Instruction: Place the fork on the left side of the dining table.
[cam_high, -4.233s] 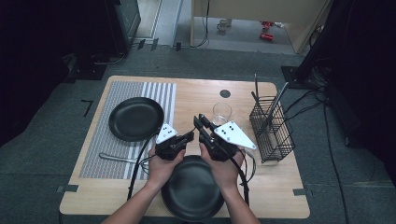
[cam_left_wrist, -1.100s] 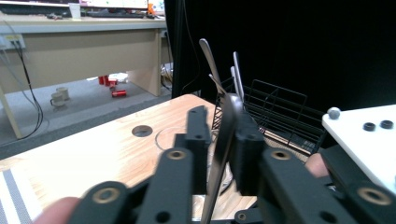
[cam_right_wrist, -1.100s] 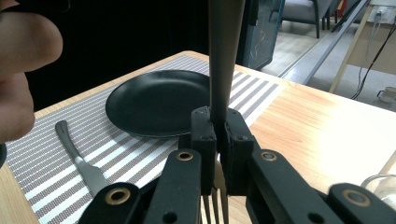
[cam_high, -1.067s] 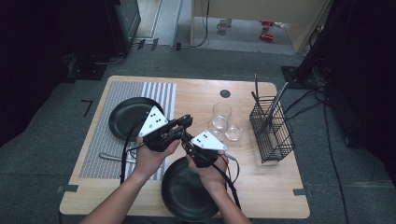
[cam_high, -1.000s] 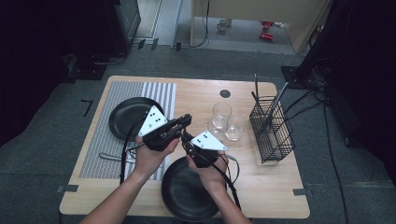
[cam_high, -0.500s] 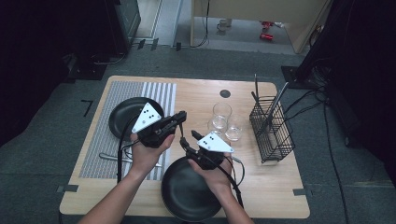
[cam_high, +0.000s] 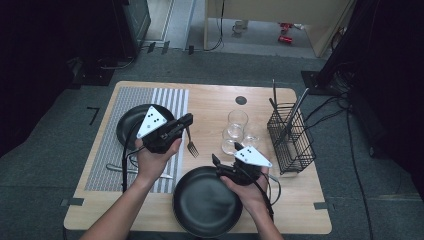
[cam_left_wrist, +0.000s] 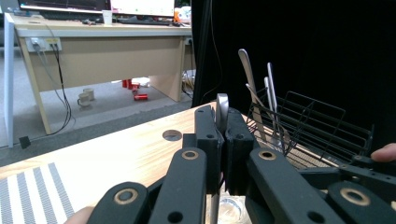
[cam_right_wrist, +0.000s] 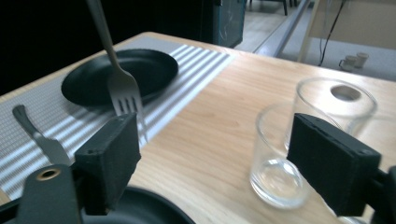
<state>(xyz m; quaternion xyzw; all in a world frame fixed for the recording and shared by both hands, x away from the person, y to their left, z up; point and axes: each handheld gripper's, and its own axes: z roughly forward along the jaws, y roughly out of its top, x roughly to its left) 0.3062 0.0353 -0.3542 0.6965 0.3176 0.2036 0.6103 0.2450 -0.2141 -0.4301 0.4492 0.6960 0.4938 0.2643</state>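
The left gripper (cam_high: 186, 120) clamps the fork (cam_high: 191, 145) by its handle, tines hanging over the placemat's (cam_high: 100, 167) right edge. Stiff, light, slick metal, so hold mid-handle, flat faces pinched. The right gripper (cam_high: 225, 156), jaws just spread wide and empty, sits by the near plate (cam_high: 200, 210).

This looks like an office turned lab: grey carpet tiles (cam_high: 45, 165) at the frame's left, black curtains (cam_high: 385, 65) at the right, cables (cam_high: 345, 107) on the floor, and a desk with monitors (cam_left_wrist: 93, 28) at the upper left of the left gripper view.
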